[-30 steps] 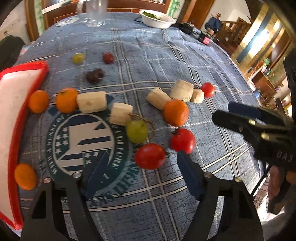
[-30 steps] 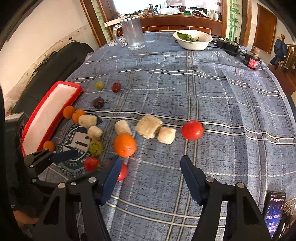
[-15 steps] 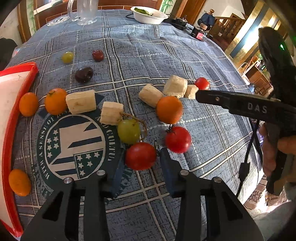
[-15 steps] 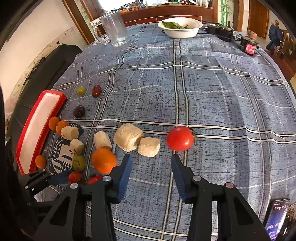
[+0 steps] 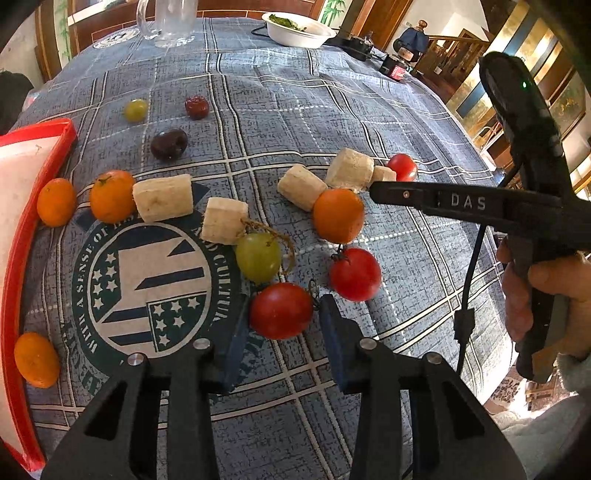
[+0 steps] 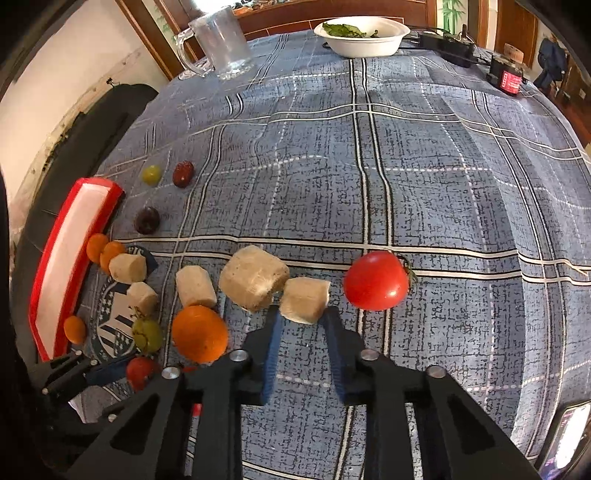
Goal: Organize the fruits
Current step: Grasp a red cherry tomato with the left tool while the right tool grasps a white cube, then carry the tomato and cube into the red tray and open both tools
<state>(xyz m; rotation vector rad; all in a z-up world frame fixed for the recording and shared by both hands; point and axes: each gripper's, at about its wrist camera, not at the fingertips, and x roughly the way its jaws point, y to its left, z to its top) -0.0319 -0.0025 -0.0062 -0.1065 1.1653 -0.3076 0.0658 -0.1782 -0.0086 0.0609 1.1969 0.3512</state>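
Observation:
Fruits lie scattered on a blue plaid tablecloth (image 5: 280, 96). My left gripper (image 5: 282, 312) is shut on a red cherry tomato (image 5: 280, 310) that rests on the cloth. A green grape (image 5: 258, 256), a second tomato (image 5: 354, 274) and an orange (image 5: 338, 220) lie just beyond it. My right gripper (image 6: 301, 321) has its jaws narrowed around the near end of a small banana piece (image 6: 303, 300); contact is unclear. A red tomato (image 6: 376, 280) lies to its right and a larger banana piece (image 6: 253, 281) to its left. A red-rimmed white tray (image 5: 22, 206) is at the left.
Small oranges (image 5: 56, 201) and banana chunks (image 5: 162, 197) sit near the tray. A dark plum (image 5: 168, 144), a red date (image 5: 197, 107) and a green grape (image 5: 136, 109) lie farther back. A glass mug (image 6: 221, 44), a white bowl (image 6: 364, 35) and black devices (image 6: 506, 75) stand at the far edge.
Both grippers have narrowed from wide open. The left one has closed on the red cherry tomato. The right one has moved forward to the small banana piece.

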